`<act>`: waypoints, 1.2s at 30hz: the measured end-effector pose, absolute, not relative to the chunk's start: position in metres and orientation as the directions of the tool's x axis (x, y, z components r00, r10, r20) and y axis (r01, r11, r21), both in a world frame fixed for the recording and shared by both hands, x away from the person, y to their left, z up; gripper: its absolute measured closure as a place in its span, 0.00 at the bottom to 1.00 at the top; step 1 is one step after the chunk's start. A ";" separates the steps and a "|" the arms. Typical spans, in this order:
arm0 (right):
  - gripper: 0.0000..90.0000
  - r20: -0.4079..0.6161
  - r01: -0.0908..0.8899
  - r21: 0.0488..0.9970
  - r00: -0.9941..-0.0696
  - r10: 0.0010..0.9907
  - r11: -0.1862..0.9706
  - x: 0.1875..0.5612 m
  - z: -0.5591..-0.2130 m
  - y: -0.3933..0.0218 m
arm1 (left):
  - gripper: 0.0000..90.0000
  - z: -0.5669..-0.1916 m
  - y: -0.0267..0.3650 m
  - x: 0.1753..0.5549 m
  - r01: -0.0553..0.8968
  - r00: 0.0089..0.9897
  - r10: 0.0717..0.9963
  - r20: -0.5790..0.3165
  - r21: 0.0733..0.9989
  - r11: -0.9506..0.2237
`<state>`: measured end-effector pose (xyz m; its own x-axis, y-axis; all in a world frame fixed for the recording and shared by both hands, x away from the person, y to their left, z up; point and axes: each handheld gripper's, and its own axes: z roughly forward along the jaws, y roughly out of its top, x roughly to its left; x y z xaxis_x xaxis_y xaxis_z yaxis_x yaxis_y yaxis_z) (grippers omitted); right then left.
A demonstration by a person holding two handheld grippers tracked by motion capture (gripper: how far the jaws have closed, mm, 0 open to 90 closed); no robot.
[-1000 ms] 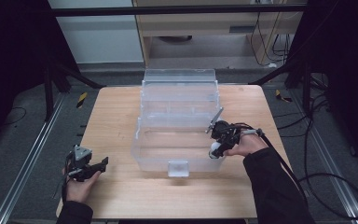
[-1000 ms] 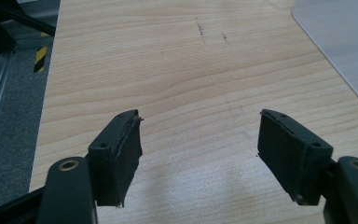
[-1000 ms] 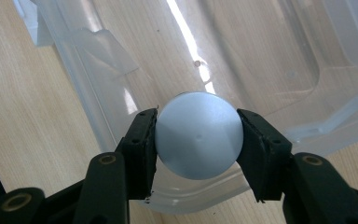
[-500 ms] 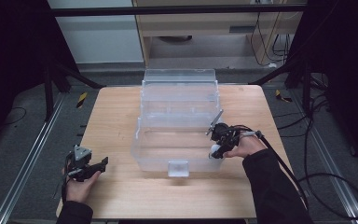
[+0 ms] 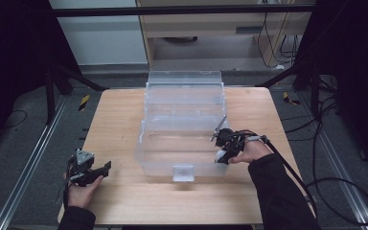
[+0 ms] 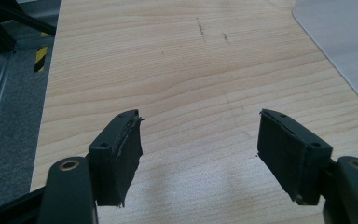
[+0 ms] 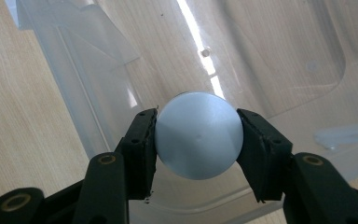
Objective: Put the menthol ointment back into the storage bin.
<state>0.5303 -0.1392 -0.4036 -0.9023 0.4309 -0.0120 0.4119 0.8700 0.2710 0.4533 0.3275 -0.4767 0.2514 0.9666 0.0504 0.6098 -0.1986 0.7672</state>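
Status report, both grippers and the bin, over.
Left gripper open, low over bare table. Right gripper shut on silver round object at clear plastic bin, near right corner. Nothing in the way.

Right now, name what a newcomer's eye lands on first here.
The clear plastic bin at the middle of the wooden table, open on top. Next, the right gripper, shut on a pale round object at the bin's right wall. The left gripper hangs open over bare wood near the table's left corner.
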 end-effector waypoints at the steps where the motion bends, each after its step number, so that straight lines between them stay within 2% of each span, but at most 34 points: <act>1: 0.56 -0.013 0.411 0.272 -0.903 0.430 0.870 0.530 -0.404 -0.139 | 0.33 -0.477 0.328 0.453 0.610 0.252 0.967 0.051 0.767 -0.199; 21: 0.56 -0.004 0.426 0.297 -0.894 0.447 0.854 0.528 -0.400 -0.141 | 0.33 -0.476 0.327 0.453 0.609 0.251 0.967 0.051 0.768 -0.199; 30: 0.44 -0.019 0.435 0.422 -0.873 0.488 0.795 0.520 -0.383 -0.153 | 0.34 -0.476 0.327 0.453 0.605 0.252 0.966 0.050 0.771 -0.198; 32: 0.38 -0.021 0.438 0.471 -0.862 0.506 0.766 0.515 -0.377 -0.159 | 0.34 -0.476 0.327 0.453 0.606 0.253 0.966 0.049 0.771 -0.198; 36: 0.33 -0.045 0.435 0.547 -0.838 0.543 0.715 0.507 -0.369 -0.172 | 0.36 -0.475 0.327 0.452 0.604 0.257 0.965 0.047 0.772 -0.198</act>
